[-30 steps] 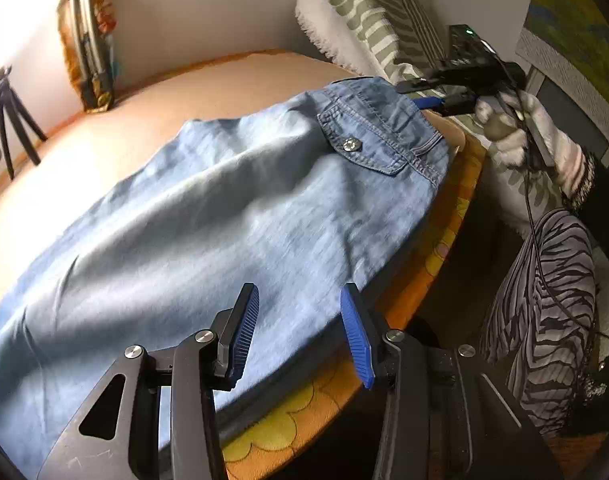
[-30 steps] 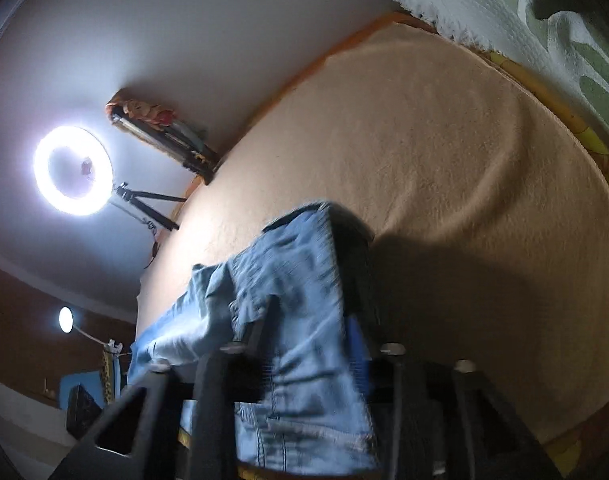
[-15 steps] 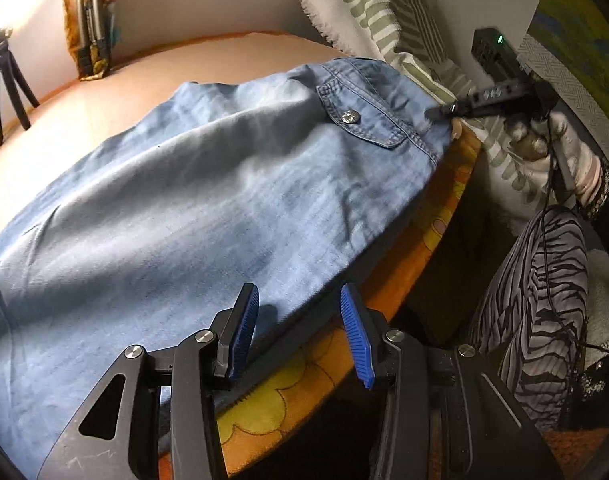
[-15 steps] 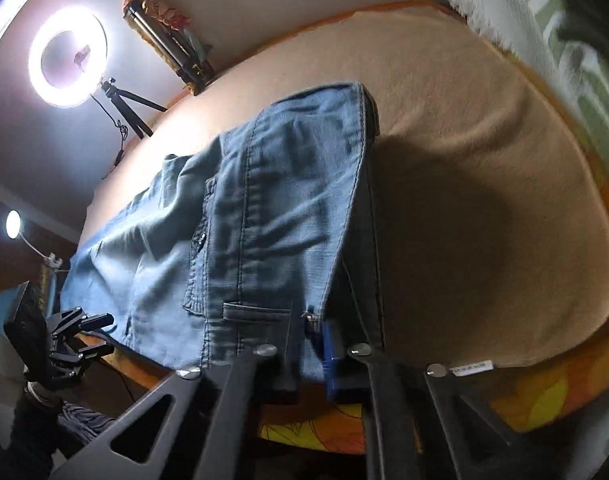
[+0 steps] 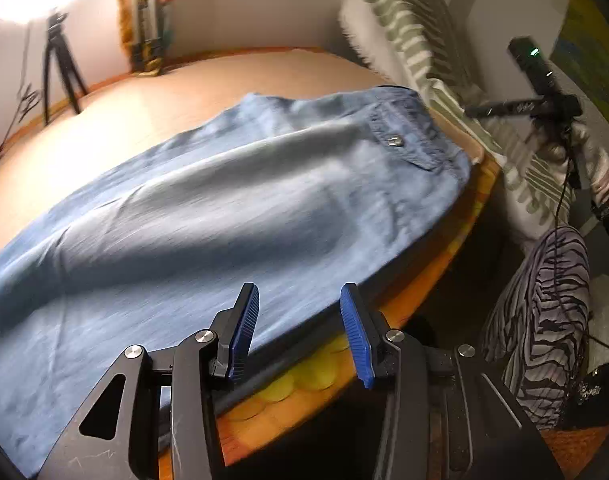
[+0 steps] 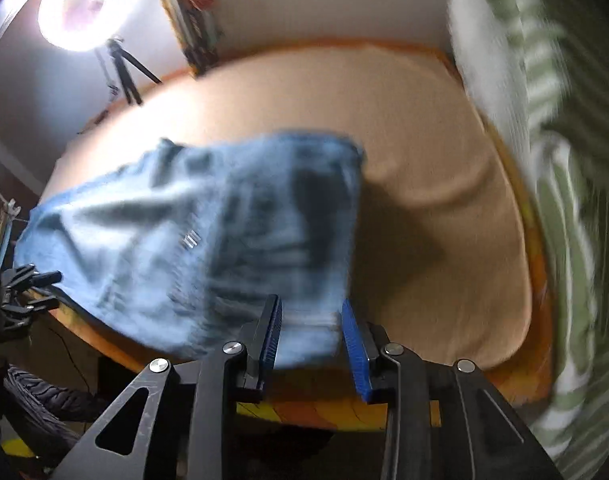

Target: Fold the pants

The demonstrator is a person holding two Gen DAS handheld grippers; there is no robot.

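Observation:
Light blue denim pants (image 5: 224, 216) lie flat across the tan bed cover (image 5: 152, 92), waistband with a pocket button (image 5: 393, 141) at the far right. My left gripper (image 5: 300, 332) is open and empty, just above the pants' near edge at the bed side. In the right wrist view the pants (image 6: 192, 240) are blurred. My right gripper (image 6: 310, 336) is open at the waistband corner, jaws apart with the cloth edge between them but loose. The right gripper also shows in the left wrist view (image 5: 516, 108), off the waistband.
A green striped pillow (image 5: 408, 36) lies at the head of the bed. A ring light on a tripod (image 6: 84, 8) and a folded item (image 5: 144, 20) stand by the far wall. The orange flowered bed edge (image 5: 384, 312) runs below my grippers. A striped-trousered leg (image 5: 544, 320) stands at the right.
My right gripper has opened and let go of the waistband, which now lies on the bed. It has drawn back a little. The left gripper stays open and has shifted slightly.

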